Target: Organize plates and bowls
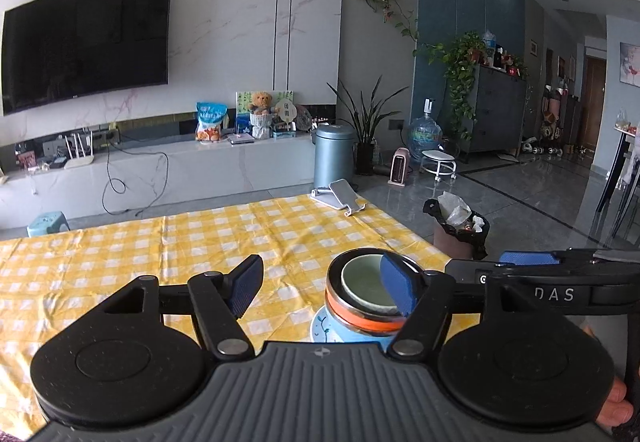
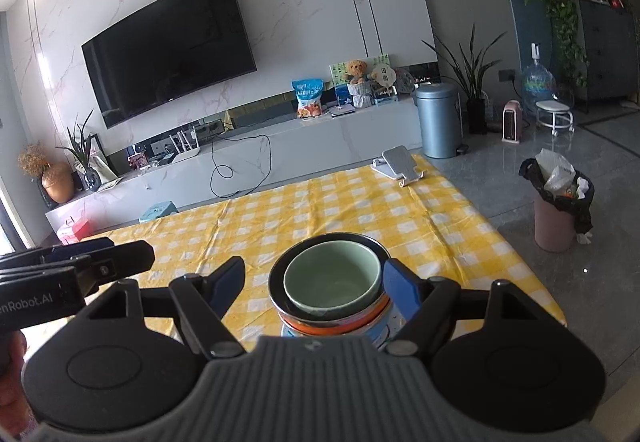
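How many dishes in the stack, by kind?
Bowls: 2, green bowl nested in steel-rimmed orange bowl
Plates: 1, light blue plate at the bottom
Total: 3 visible; anything hidden between them cannot be told

The right gripper's [image 2: 312, 282] body is hiding the plate [image 2: 382, 336] at six o'clock; the orange bowl [image 2: 376, 312] is showing only a rim band beneath the green bowl [image 2: 332, 280].

Yellow checked tablecloth [image 2: 320, 209] with phone stand [image 2: 398, 163] at far corner, wall TV [image 2: 168, 45], pink bin [image 2: 558, 201] beside table.
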{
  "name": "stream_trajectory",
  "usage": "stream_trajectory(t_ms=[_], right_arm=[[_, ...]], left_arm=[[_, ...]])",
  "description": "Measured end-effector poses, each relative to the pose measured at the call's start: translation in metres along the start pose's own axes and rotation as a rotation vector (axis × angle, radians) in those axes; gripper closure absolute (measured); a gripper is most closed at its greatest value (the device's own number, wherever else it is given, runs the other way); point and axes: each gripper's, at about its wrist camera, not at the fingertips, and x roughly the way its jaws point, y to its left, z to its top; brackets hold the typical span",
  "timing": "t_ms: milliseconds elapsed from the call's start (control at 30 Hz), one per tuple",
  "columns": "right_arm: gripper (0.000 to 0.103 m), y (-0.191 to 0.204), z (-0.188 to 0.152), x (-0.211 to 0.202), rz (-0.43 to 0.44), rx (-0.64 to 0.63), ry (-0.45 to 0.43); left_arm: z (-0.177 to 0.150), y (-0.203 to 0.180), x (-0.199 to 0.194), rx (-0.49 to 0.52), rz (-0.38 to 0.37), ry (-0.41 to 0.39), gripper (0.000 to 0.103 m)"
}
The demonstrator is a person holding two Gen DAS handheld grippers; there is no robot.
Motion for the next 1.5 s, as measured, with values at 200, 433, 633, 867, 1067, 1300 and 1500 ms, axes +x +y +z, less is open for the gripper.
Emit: stream_trajectory(t_ms=[200, 433, 633, 867, 1067, 1300, 1500], right_arm=[[0.022, 0.017, -0.033, -0.011, -0.055, -0.106, -0.017], [0.017, 0.038, -0.079, -0.015, -0.152, -0.264, -0.069], [0.015, 0.031, -0.098, -0.01, -0.141, -0.195, -0.026], [0.014, 0.026, -0.11, -0.002, -0.139, -0.162, -0.016], [0.014, 0.025, -0.11, 0.005, -0.122, -0.144, 0.017], [0.013, 0.023, -0.112, 0.007, -0.124, -0.136, 0.03], [0.012, 0.021, -0.112, 0.007, -0.127, -0.127, 0.031]], left_arm=[[-0.035, -0.011, -0.012, 0.061, 0.066, -0.016, 0.011], [-0.057, -0.012, -0.008, 0.049, 0.136, 0.041, 0.011], [-0.073, -0.013, -0.004, 0.024, 0.225, 0.098, 0.011], [-0.095, -0.02, 0.007, 0.101, 0.256, 0.158, 0.011], [-0.103, -0.023, 0.012, 0.128, 0.257, 0.192, 0.011], [-0.103, -0.025, 0.009, 0.14, 0.262, 0.182, 0.011], [-0.102, -0.024, 0.009, 0.135, 0.277, 0.183, 0.011]])
